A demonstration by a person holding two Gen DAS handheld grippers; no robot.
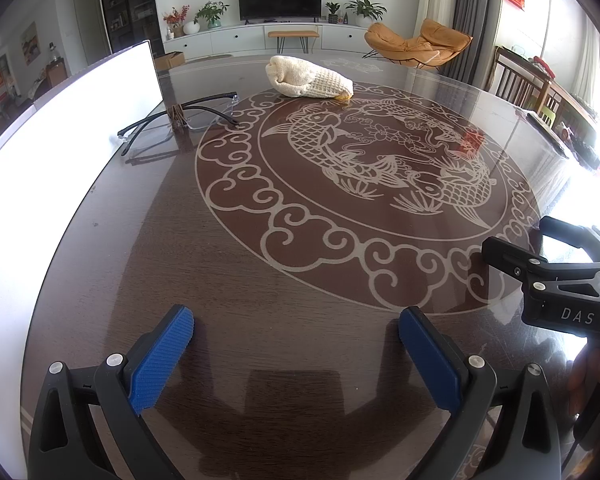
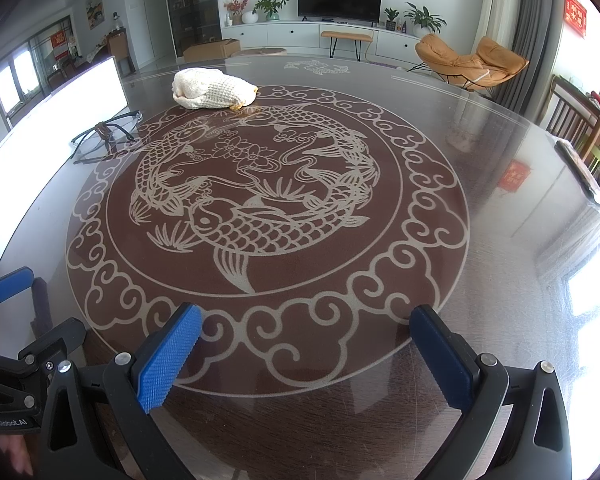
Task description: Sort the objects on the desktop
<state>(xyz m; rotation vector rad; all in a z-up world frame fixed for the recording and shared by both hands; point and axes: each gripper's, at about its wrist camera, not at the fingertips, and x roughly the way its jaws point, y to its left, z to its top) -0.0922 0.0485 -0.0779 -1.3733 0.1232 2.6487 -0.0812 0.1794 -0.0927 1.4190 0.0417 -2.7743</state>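
Note:
A rolled cream knitted cloth [image 1: 310, 77] lies at the far side of the round dark table [image 1: 260, 272]; it also shows in the right wrist view [image 2: 212, 90]. Black-framed glasses [image 1: 180, 120] with a small brown item lie at the far left, beside a white board; they also show in the right wrist view [image 2: 108, 134]. My left gripper [image 1: 296, 344] is open and empty above the near table edge. My right gripper [image 2: 306, 340] is open and empty, to the right of the left one, and shows in the left wrist view [image 1: 548, 264].
A bright white board [image 1: 72, 120] lies along the table's left edge. The tabletop carries a glass sheet with a fish pattern [image 2: 252, 200]. Wooden chairs [image 2: 580, 120] stand at the right. A TV unit and an orange lounge chair [image 1: 416, 42] stand beyond the table.

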